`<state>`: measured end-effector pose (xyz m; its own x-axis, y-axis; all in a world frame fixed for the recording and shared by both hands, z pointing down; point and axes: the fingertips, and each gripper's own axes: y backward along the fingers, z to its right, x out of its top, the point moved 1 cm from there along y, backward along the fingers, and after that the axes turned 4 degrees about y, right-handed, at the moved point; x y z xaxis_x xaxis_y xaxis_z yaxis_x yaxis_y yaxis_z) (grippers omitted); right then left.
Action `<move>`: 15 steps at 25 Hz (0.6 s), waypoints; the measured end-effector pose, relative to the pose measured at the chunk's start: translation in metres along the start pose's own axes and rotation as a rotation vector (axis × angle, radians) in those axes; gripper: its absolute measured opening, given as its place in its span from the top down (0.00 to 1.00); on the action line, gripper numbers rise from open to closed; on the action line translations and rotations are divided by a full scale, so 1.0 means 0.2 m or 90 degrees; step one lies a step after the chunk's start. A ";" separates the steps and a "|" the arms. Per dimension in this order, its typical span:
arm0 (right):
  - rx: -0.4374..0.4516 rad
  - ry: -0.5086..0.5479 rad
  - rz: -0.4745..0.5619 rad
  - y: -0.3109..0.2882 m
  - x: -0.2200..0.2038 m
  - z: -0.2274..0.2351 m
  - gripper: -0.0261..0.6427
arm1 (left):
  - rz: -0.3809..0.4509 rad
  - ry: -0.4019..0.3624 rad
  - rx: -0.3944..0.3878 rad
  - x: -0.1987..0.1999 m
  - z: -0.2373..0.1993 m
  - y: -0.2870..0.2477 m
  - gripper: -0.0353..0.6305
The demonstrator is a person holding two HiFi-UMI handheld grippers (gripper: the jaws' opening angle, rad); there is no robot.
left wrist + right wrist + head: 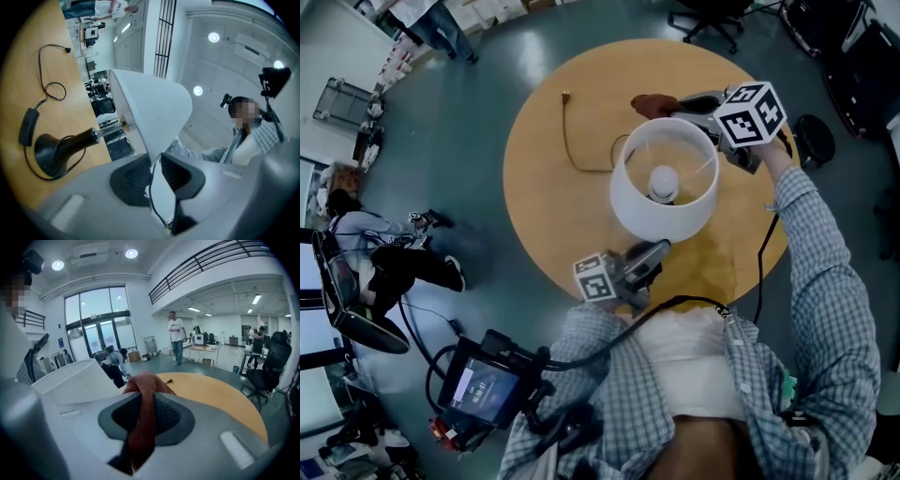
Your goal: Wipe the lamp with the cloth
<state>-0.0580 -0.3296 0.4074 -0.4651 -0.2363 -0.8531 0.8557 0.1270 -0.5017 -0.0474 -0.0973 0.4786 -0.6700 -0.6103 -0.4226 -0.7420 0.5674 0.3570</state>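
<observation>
The round tabletop [544, 141] has lots of bare wood on its left and far sides, and only a thin cord [572, 141] curls there. The lamp [628, 202] stands close to the near edge, right in front of the person, with blue floor [487, 84] all around the tabletop. The left gripper [654, 251] reaches in over that near edge. Its 2 fingers [136, 178] pinch the near rim of the lamp's white shade [154, 108], 1 finger inside and 1 outside. The right gripper [689, 101] is at the far right side of the shade. Its 2 fingers [168, 416] squeeze the brown cloth [654, 104], which sticks out past the tips in a bunch. The cloth is just beside the shade's far rim, and I cannot tell if it touches the shade.
</observation>
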 end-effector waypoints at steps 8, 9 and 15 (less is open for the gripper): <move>0.100 0.148 -0.138 -0.20 0.12 -0.11 0.84 | -0.006 -0.003 0.005 0.00 -0.03 -0.02 0.84; 0.112 0.170 -0.158 -0.22 0.13 -0.12 0.84 | -0.008 -0.003 0.005 0.00 -0.03 -0.02 0.84; 0.161 0.282 -0.261 -0.27 0.16 -0.17 0.84 | -0.011 -0.005 0.005 -0.01 -0.02 -0.04 0.84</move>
<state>-0.1273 -0.3117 0.4025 -0.7680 0.2085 -0.6056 0.5915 -0.1320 -0.7955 -0.0405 -0.1038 0.4804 -0.6566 -0.6160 -0.4352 -0.7535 0.5607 0.3432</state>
